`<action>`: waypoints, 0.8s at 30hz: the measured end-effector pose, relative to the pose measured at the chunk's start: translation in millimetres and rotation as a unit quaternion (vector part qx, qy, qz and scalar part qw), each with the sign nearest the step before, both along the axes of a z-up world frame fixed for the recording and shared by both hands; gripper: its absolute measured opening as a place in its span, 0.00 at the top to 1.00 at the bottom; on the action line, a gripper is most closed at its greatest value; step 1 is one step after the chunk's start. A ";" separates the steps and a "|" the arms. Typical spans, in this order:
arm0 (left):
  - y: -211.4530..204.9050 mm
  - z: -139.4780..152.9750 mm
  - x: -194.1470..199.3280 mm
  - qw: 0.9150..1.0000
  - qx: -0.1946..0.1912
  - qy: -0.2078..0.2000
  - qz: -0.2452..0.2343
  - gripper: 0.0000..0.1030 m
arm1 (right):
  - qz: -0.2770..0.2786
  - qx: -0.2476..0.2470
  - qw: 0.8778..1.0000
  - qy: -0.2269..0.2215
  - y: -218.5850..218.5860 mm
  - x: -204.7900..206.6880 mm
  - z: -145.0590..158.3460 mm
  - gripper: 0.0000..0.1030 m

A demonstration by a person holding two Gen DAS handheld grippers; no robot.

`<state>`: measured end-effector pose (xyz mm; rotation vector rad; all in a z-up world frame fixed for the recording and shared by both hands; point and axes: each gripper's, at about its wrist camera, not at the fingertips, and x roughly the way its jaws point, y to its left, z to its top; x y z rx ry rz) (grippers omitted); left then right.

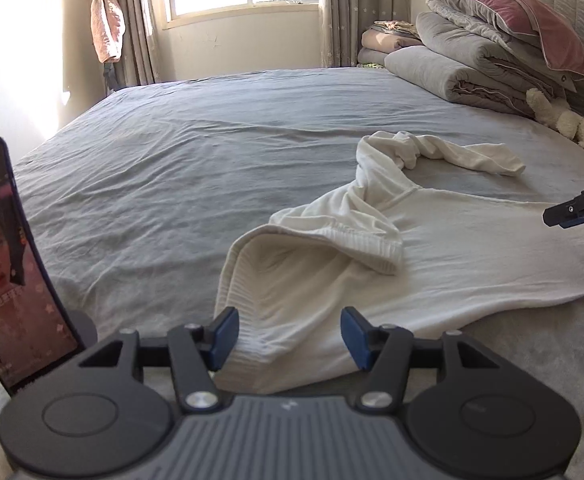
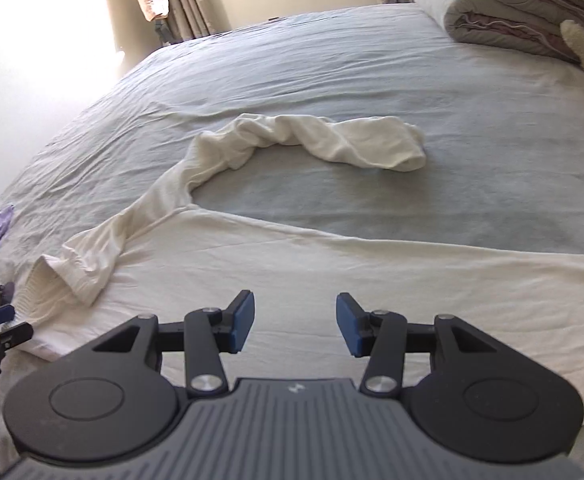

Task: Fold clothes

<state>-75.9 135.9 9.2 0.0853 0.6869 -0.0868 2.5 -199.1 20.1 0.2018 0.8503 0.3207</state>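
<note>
Left wrist view looks down over a bed [image 1: 171, 152] covered with a wrinkled grey-blue sheet. A white long-sleeved top [image 1: 472, 256] lies spread on the near right part of the bed, its ribbed hem turned up and partly folded over near the left claw [image 1: 289, 338]. One sleeve [image 1: 452, 152] trails away from the body of the top toward the head of the bed in a twisted curve. The left claw's blue pads stand about half apart, with the ribbed edge of the top showing between them; the pads do not press on it, and it holds nothing. At the right edge the tip of the right claw pokes in above the fabric.

Right wrist view shows the right claw [image 2: 296, 326] over the flat body of the top, its pads likewise about half apart and gripping nothing. The twisted sleeve loops across the sheet beyond it.

A phone [image 1: 7, 268] with a lit screen stands propped at the left edge of the left wrist view. Folded grey quilts and a maroon pillow [image 1: 512, 16] are stacked at the headboard, with a white plush toy [image 1: 568, 120] beside them.
</note>
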 end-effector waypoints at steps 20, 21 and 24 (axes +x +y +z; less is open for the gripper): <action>47.1 -10.8 8.3 0.988 -0.132 0.050 0.064 0.79 | 0.041 0.209 0.970 0.115 129.2 52.4 -29.6 0.78; 46.9 -10.7 8.2 0.988 -0.132 0.049 0.066 0.80 | 0.039 0.207 0.971 0.117 132.7 55.3 -27.7 0.83; 46.5 -10.0 7.1 0.988 -0.132 0.046 0.071 0.80 | 0.041 0.197 0.974 0.103 146.8 66.4 -13.0 0.89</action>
